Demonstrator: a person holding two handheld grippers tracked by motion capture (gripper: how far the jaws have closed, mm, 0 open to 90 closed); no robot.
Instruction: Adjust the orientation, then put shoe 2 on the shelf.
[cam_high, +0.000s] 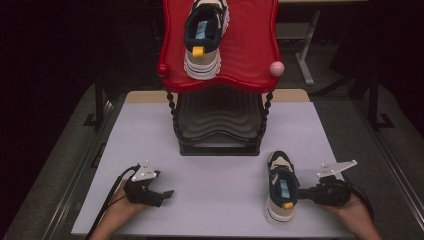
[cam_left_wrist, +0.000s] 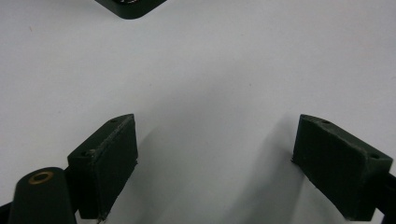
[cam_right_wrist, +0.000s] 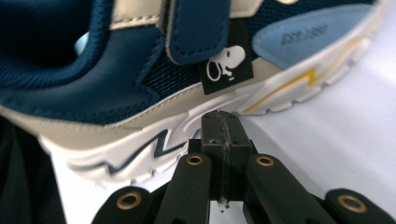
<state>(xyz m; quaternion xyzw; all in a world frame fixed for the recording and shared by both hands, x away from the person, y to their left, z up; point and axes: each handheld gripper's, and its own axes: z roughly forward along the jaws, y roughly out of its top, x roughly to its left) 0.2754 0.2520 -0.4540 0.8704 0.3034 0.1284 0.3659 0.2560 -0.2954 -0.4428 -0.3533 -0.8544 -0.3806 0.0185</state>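
Shoe (cam_high: 280, 187) on table, just left of right hand-held gripper (cam_high: 302, 193), tips at its sole

left hand (cam_high: 116, 212): coming in from the bottom edge, lying low and holding the left gripper (cam_high: 167, 194) pointing toward the right of the high view; its fingers (cam_left_wrist: 105, 163) are standing wide apart with nothing between them. right hand (cam_high: 356, 216): coming in from the bottom right corner, holding the right gripper (cam_high: 301, 193) level and pointing toward the left of the high view; its fingers (cam_right_wrist: 224, 135) are pressing flat together, gripping nothing. grey plates are sitting on top of both.
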